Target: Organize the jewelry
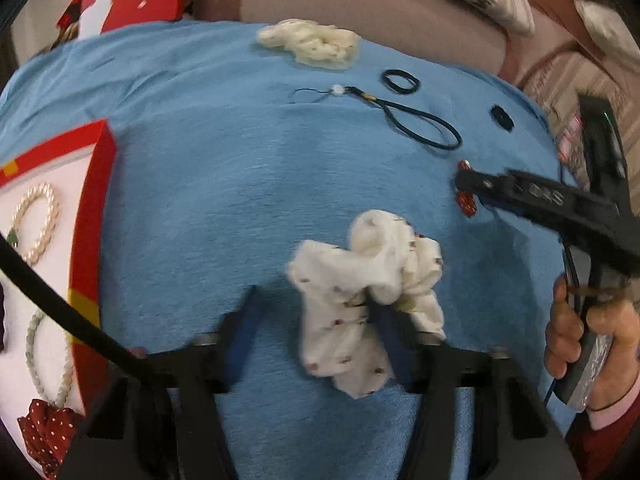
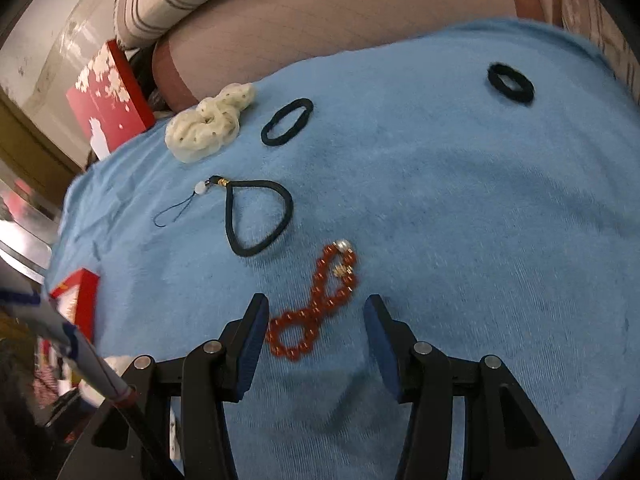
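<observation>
In the left wrist view my left gripper (image 1: 316, 312) is open over the blue cloth (image 1: 224, 184). A white patterned scrunchie (image 1: 372, 300) drapes over its right finger (image 1: 390, 340); the left finger (image 1: 244, 328) is clear of it. In the right wrist view my right gripper (image 2: 316, 320) is open, its fingers on either side of a red bead bracelet (image 2: 316, 304) lying on the cloth (image 2: 460, 220). The right gripper also shows in the left wrist view (image 1: 466, 184), over the red beads (image 1: 466, 200).
A red box (image 1: 88, 216) at left holds a pearl bracelet (image 1: 38, 220), a green bead bracelet (image 1: 44, 360) and a red dotted scrunchie (image 1: 44, 436). On the cloth lie a cream scrunchie (image 2: 208, 124), a black wrist strap (image 2: 256, 216) and two black hair ties (image 2: 288, 120) (image 2: 510, 82).
</observation>
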The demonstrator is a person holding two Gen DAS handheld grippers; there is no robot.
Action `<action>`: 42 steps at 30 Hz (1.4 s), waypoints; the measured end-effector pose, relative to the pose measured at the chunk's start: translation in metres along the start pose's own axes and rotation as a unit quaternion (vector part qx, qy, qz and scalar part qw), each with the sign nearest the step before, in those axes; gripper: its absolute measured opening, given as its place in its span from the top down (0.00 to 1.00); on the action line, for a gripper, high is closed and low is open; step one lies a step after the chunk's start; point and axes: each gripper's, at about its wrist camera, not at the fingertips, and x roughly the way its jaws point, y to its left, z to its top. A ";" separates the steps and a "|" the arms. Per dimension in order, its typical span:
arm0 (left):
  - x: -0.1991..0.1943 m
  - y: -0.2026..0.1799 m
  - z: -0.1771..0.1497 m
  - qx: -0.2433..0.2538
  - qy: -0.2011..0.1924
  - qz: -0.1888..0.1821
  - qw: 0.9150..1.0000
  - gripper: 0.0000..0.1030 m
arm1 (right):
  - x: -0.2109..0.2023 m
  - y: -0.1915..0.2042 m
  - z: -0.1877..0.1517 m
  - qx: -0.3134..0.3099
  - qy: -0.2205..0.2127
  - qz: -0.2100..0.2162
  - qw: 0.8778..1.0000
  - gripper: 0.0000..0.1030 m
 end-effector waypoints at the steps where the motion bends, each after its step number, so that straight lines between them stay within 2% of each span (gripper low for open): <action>1: 0.002 -0.003 0.001 0.008 0.004 -0.001 1.000 0.94 | 0.002 0.002 -0.001 -0.011 -0.002 -0.012 1.000 0.47; 2: 0.003 -0.006 0.001 0.012 0.009 -0.007 1.000 0.94 | 0.004 0.005 -0.001 -0.025 -0.002 -0.025 0.999 0.51; 3: -0.001 -0.008 0.001 0.011 0.003 -0.015 1.000 0.94 | 0.004 0.009 -0.001 -0.042 -0.006 -0.039 0.998 0.59; 4: -0.006 -0.009 0.002 0.012 -0.002 -0.019 1.000 0.94 | 0.003 0.013 -0.002 -0.054 -0.007 -0.045 0.998 0.85; 5: -0.012 -0.009 0.002 0.011 -0.008 -0.022 1.000 0.94 | 0.002 0.012 -0.002 -0.055 -0.003 -0.040 0.998 0.92; 10: -0.062 0.015 0.008 -0.013 -0.062 -0.038 0.997 0.94 | -0.026 0.013 -0.006 -0.037 -0.023 -0.016 0.999 0.92; 14: -0.099 0.066 0.010 -0.066 -0.101 -0.023 0.992 0.94 | -0.051 0.025 -0.008 -0.041 -0.037 0.001 0.998 0.92; 19: -0.126 0.138 0.000 -0.138 -0.116 0.022 0.983 0.94 | -0.074 0.072 -0.012 -0.072 -0.049 0.028 0.996 0.92; 24: -0.150 0.207 -0.024 -0.200 -0.130 0.055 0.970 0.94 | -0.082 0.135 -0.021 -0.119 -0.042 0.069 0.990 0.92; 28: -0.153 0.246 -0.036 -0.237 -0.131 0.062 0.961 0.94 | -0.079 0.191 -0.036 -0.164 -0.028 0.103 0.981 0.92; 34: -0.142 0.275 -0.034 -0.265 -0.127 0.061 0.954 0.94 | -0.057 0.274 -0.062 -0.224 0.004 0.141 0.964 0.92; 39: -0.127 0.290 -0.025 -0.276 -0.123 0.066 0.951 0.94 | -0.036 0.321 -0.083 -0.251 0.041 0.177 0.951 0.92; 42: -0.115 0.297 -0.021 -0.280 -0.109 0.072 0.951 0.94 | -0.026 0.336 -0.100 -0.252 0.071 0.205 0.943 0.92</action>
